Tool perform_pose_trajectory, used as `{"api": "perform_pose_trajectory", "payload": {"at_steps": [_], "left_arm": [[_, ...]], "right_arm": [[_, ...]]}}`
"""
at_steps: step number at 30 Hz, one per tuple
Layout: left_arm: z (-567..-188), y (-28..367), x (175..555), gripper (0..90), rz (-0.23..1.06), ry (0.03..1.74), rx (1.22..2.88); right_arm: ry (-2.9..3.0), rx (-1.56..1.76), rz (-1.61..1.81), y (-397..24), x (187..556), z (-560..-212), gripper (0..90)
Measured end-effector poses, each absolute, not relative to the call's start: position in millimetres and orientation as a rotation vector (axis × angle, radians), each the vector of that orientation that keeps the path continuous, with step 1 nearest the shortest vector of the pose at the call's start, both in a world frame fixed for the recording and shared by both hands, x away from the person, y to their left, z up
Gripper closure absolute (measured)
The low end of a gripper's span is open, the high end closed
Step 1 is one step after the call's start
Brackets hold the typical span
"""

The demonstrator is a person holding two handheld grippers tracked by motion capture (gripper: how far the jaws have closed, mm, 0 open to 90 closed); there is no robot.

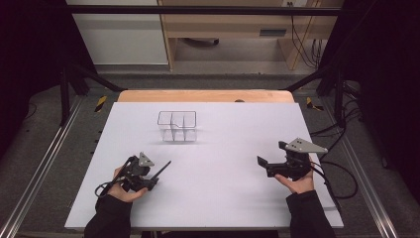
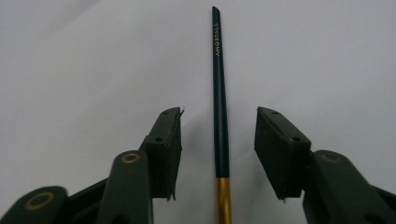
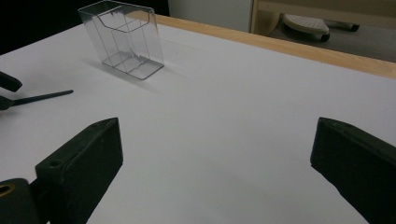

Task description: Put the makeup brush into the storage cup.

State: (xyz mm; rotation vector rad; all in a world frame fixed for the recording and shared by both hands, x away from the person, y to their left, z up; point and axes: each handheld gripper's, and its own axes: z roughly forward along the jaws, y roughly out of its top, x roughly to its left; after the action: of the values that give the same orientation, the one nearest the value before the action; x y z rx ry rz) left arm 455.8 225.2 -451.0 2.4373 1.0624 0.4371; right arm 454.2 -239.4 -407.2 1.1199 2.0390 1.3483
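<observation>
White board (image 1: 218, 163) covered most of a wooden table (image 1: 205, 95), w/ the wood showing along the far edge. Beyond it were grey floor, pale cabinets and cables; dark frame rails ran down both sides. A clear plastic holder (image 1: 177, 126) w/ dividers stood upright towards the far middle of the board.

Left gripper (image 1: 147, 177) sat low at the near left. A dark green brush (image 2: 220, 107) w/ a gold band lay flat between its jaws, tip pointing away towards the holder; jaws were apart and not pressing on it, gaps on both sides. Right gripper (image 1: 263, 163) was at the near right, well apart from the brush, jaws wide and nothing between them, bare board below.
</observation>
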Motion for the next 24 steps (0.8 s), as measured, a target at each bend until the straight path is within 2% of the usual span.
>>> {"api": "perform_pose_trajectory", "payload": {"at_steps": [13, 18, 24], "left_arm": [[-453.0, 224.1, 455.5, 75.3, 0.395, 1.041, 2.484], [-453.9, 224.9, 455.7, 80.4, 0.387, 1.042, 2.493], [-453.8, 226.2, 455.4, 81.5, 0.378, 1.03, 2.499]], "right_arm": [[2.043, 1.117, 1.346, -239.0, 454.5, -407.7, 2.7], [2.043, 1.118, 1.347, -239.0, 454.4, -407.6, 2.7], [2.044, 1.116, 1.347, -238.8, 454.5, -407.8, 2.7]]}}
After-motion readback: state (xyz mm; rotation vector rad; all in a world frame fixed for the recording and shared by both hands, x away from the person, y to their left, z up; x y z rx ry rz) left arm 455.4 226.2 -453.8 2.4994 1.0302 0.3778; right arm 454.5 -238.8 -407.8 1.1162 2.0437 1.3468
